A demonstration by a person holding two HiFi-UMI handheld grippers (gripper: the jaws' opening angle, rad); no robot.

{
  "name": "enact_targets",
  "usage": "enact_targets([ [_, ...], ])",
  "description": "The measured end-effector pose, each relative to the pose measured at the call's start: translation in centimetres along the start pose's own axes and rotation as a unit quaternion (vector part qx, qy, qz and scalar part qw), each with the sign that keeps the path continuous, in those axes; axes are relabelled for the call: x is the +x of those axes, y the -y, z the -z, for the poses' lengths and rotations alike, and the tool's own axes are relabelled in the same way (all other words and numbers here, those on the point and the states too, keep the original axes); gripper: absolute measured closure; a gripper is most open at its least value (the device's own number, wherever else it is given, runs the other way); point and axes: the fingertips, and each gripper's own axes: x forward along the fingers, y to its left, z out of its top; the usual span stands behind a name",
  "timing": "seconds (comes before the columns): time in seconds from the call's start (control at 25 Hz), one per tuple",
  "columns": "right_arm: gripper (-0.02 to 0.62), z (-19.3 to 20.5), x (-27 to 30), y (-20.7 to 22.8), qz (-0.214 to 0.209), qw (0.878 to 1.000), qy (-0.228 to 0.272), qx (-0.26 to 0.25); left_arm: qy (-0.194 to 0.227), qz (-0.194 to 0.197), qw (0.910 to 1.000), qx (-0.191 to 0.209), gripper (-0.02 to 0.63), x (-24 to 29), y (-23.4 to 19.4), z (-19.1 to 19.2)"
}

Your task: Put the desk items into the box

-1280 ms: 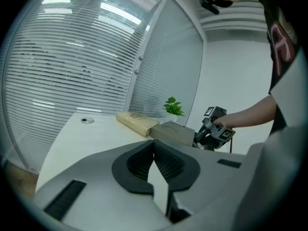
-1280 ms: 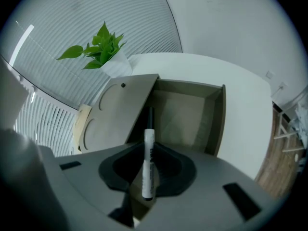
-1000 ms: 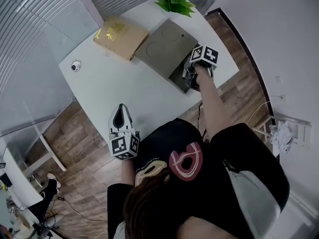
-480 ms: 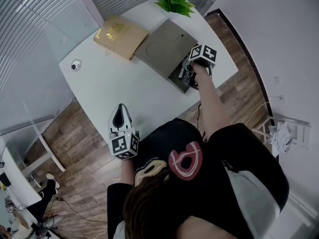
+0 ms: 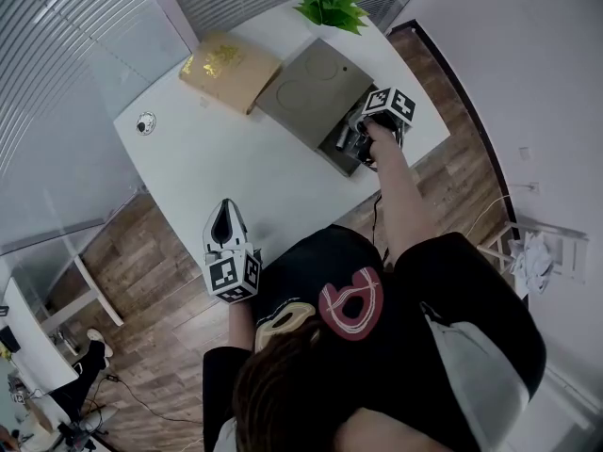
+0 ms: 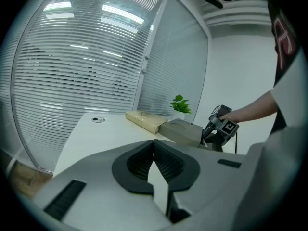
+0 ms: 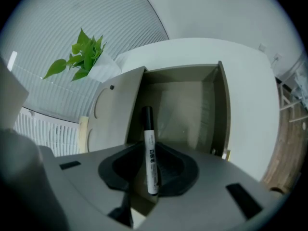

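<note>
On the head view my right gripper (image 5: 354, 142) hangs over the open box (image 5: 303, 92), the left gripper view shows my left gripper (image 6: 154, 147) closed and empty, and only the right gripper view reveals a marker (image 7: 150, 153) pinched in jaws just easing apart.

A white table (image 5: 236, 172) is standing on a wood-plank floor (image 5: 141, 252). An open grey box (image 5: 316, 92) is lying at its right side, its lid lying flat. A flat tan cardboard box (image 5: 229, 69) is lying just beside it, to the left. A leafy green plant (image 5: 330, 3) is sitting at the far corner. A round grommet (image 5: 143, 123) is sitting near the left edge.
</note>
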Motion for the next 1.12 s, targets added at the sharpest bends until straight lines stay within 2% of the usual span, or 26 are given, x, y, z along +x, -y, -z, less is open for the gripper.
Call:
enact_targets([
  [0.2,0.495,-0.2,-0.7,-0.2,-0.024,1.000,0.011,0.003,0.001,0.004,1.0000,0.001,0.589,0.0,0.1,-0.1],
  [0.4,0.467,0.2,-1.6,-0.7,-0.031,0.998,0.013,-0.049,0.004,0.013,0.9999,0.003,0.589,0.2,0.5,-0.3],
  [0.52,0.462,0.3,-2.4,-1.3,-0.049,0.997,0.018,-0.060,0.006,0.021,0.9998,0.006,0.589,0.3,1.0,-0.4],
  [0.6,0.445,0.1,-3.2,-1.8,-0.054,0.994,0.027,-0.088,0.009,0.026,0.9996,0.006,0.589,0.3,1.3,-0.7],
  [0.76,0.416,-0.1,-4.9,-2.8,-0.042,0.984,0.056,-0.165,0.019,0.036,0.9992,0.008,0.589,0.4,1.7,-1.5],
  [1.0,0.416,0.7,-7.2,-4.9,-0.072,0.966,0.084,-0.232,0.027,0.059,0.9978,0.016,0.589,0.4,3.0,-2.2],
  [1.12,0.416,1.8,-8.4,-6.5,-0.102,0.955,0.106,-0.258,0.031,0.068,0.9970,0.019,0.589,0.3,3.6,-2.5],
])
